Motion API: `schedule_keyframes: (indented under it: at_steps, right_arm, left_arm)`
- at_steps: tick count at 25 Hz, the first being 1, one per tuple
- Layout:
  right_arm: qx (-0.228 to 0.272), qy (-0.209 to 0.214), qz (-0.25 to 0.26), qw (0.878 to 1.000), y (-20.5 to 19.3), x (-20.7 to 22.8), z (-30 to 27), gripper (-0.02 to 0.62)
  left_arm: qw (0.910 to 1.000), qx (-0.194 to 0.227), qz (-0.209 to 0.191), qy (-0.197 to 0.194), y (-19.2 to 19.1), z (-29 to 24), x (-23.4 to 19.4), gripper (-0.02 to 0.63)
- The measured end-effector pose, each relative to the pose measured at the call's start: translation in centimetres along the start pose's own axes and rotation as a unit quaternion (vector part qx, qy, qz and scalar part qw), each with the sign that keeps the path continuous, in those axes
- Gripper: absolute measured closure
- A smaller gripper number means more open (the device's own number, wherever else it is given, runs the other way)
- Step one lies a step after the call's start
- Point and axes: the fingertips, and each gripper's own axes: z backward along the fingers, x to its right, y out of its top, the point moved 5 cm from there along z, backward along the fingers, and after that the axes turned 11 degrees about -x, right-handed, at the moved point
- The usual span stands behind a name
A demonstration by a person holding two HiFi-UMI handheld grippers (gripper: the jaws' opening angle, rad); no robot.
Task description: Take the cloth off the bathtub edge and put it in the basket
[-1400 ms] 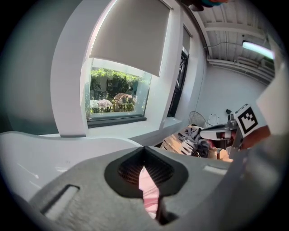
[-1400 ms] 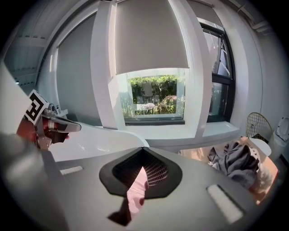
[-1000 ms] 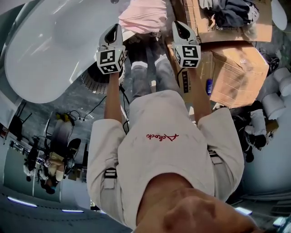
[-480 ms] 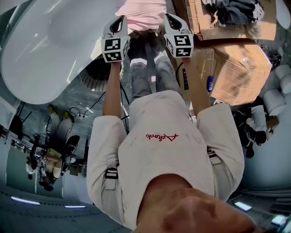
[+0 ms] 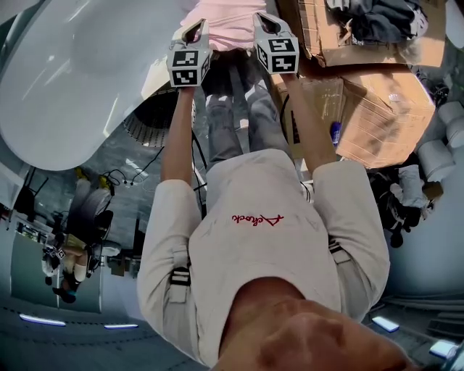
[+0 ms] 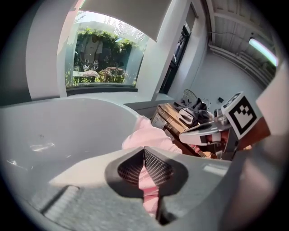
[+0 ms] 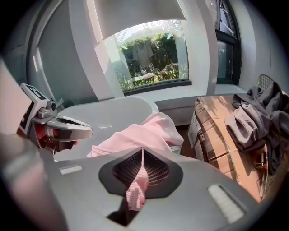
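Daylight from a wide window (image 6: 106,58) falls on the white bathtub (image 5: 72,80) that fills the left of the head view. Tucked below its rim sits a round ribbed container (image 5: 145,124), probably the basket. Its inside is dark, and nothing can be made out in it.

Next comes the left gripper (image 5: 194,30), its jaws closed tight on a fold of the pink cloth (image 5: 225,14), which lies heaped on the tub edge. The right gripper (image 5: 265,22) is just beside it, clamped on the same cloth, with a short tail poking back through its jaws. Further right, open cardboard boxes (image 5: 377,109) hold a pile of dark garments (image 5: 377,18).

Each grip takes only a thin pinch of fabric. If the hands draw apart during the lift, the pull could slide the cloth out of one jaw. A trailing hem could also drag on the rim or snag a box corner. Because the container sits half under the tub, a careless release might miss it.
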Motion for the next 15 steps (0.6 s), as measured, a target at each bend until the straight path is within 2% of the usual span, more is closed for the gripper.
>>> schedule_keyframes:
  at_steps: [1,2,4,7,9,12,15]
  right_arm:
    - [-0.002,0.005,-0.007,1.0,-0.1,0.1,-0.4,0.536]
    - [-0.003,0.013,-0.017,1.0,-0.1,0.2,-0.8,0.461]
    - [-0.004,0.03,-0.039,0.999,-0.2,0.4,-1.5,0.385]
    - [-0.004,0.043,-0.062,0.997,-0.4,0.8,-2.7,0.269]
    - [-0.006,0.049,-0.072,0.996,-0.6,1.1,-3.6,0.215]
    - [-0.009,0.063,-0.087,0.994,-0.6,1.7,-4.7,0.178]
    - [-0.009,0.076,-0.098,0.992,-0.7,2.2,-5.3,0.155]
  left_arm:
    - [1.0,-0.004,0.001,-0.004,-0.1,-0.6,-0.1,0.597]
    - [0.9999,-0.008,0.003,-0.012,-0.1,-1.1,-0.2,0.535]
    - [0.9993,-0.017,0.007,-0.031,-0.2,-2.2,-0.2,0.485]
    - [0.9976,-0.041,0.01,-0.054,-0.7,-3.9,-0.2,0.312]
    - [0.996,-0.059,0.007,-0.066,-1.1,-5.0,-0.1,0.248]
    - [0.995,-0.078,-0.007,-0.062,-1.5,-6.5,-0.4,0.162]
    - [0.9941,-0.083,-0.01,-0.069,-1.8,-7.8,-0.6,0.138]
